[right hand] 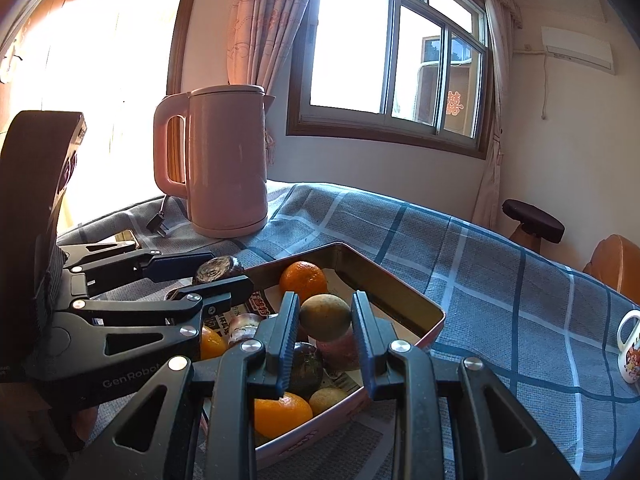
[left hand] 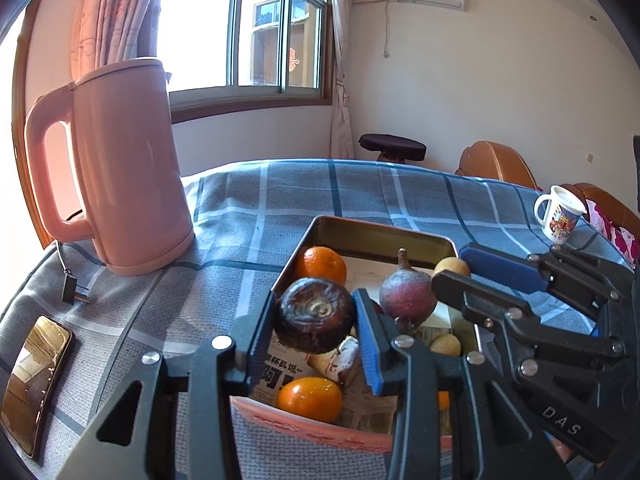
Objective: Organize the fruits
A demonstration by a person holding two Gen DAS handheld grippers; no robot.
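Note:
My left gripper [left hand: 314,322] is shut on a dark wrinkled round fruit [left hand: 314,314], held just above the near left part of the open metal tin [left hand: 380,236]. My right gripper [right hand: 325,320] is shut on a greenish-brown round fruit [right hand: 325,317] over the same tin [right hand: 400,300]. Each gripper also shows in the other's view: the right gripper [left hand: 454,269] at the right, the left gripper [right hand: 220,272] at the left. Inside the tin lie oranges [left hand: 325,265], a purple-red fruit with a stem [left hand: 407,294], small tan fruits [right hand: 328,400] and printed paper lining.
A pink kettle [left hand: 128,168] stands on the checked blue cloth, left of and behind the tin, with its loose plug [left hand: 74,292] beside it. A phone [left hand: 36,384] lies at the near left. A printed mug [left hand: 558,214] stands at the far right edge.

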